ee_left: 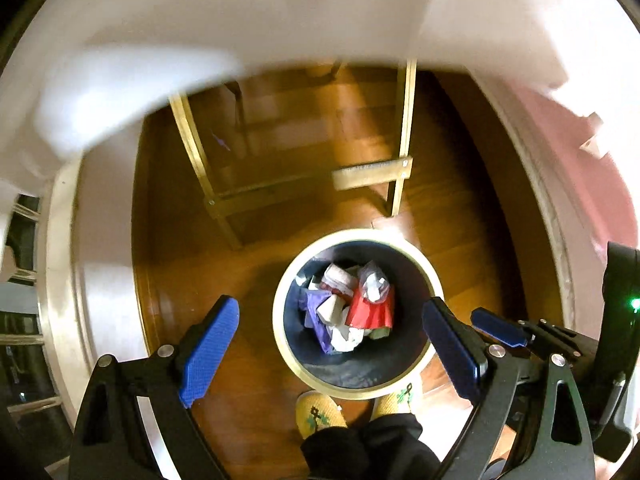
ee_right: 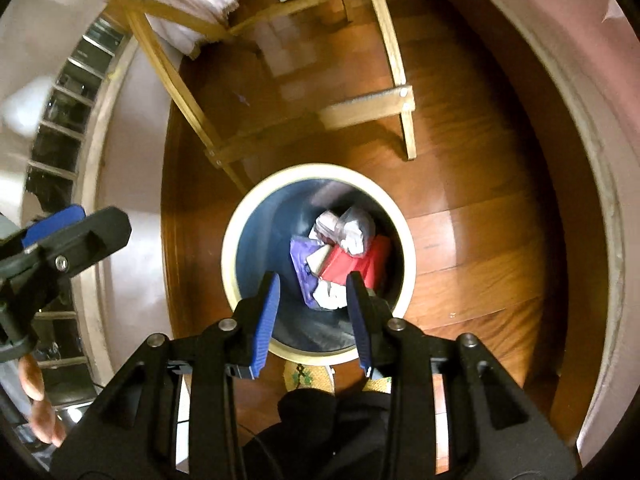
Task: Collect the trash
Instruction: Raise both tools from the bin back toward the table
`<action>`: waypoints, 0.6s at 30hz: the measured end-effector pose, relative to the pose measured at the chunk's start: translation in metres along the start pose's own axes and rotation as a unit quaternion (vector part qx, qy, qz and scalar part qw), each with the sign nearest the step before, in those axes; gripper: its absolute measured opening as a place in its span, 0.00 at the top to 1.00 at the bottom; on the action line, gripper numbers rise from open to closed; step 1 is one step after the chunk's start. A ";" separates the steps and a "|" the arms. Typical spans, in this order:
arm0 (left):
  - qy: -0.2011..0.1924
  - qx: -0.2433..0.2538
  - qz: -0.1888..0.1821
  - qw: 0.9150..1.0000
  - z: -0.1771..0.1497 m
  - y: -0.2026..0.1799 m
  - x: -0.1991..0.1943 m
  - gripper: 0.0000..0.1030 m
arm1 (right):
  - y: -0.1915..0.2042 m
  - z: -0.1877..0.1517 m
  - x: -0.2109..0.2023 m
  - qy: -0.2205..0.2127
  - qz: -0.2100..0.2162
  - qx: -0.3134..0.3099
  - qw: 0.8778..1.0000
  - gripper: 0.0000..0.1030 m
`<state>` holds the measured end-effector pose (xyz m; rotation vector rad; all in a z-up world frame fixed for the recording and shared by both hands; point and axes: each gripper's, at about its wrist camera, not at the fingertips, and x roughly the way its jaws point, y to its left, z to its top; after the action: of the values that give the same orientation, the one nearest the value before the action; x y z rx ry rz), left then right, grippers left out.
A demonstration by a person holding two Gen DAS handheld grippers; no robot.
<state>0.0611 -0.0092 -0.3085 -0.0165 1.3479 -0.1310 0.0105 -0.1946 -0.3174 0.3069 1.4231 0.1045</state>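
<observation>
Both grippers hung over the trash bin (ee_right: 316, 184) on the floor, litter inside. Left gripper (ee_left: 332, 344) jaws wide, empty; right gripper (ee_right: 314, 320) jaws half apart, opening, empty. Risk: descending jaws clip the rim, tipping the bin.

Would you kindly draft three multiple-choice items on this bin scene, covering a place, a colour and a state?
1. Where does the bin stand?
A. on the wooden floor, just ahead of the person's slippers
B. on a chair seat
C. on a shelf

2. What colour is the large flat package in the bin?
A. green
B. red
C. black

3. How is the left tool?
A. shut on paper
B. holding a bottle
C. wide open, nothing between its pads

Answers: 1 A, floorboards surround it and the slippers sit at its near rim; 2 B, it shows red in both views; 3 C, only the bin shows between the pads.
</observation>
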 end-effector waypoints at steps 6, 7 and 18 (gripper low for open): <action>-0.027 0.005 -0.001 1.000 0.009 0.000 -0.070 0.09 | 0.019 0.011 -0.069 -0.027 0.003 0.013 1.000 0.70; -0.033 0.007 -0.001 0.999 0.011 -0.001 -0.085 0.09 | 0.023 0.013 -0.085 -0.033 0.004 0.016 0.999 0.70; -0.072 0.031 -0.018 0.997 0.037 -0.003 -0.225 0.09 | 0.061 0.018 -0.210 -0.079 0.011 0.024 0.997 0.70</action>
<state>0.0487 0.0086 -0.0817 0.0009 1.1990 -0.1989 0.0036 -0.1919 -0.0984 0.3621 1.2670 0.0620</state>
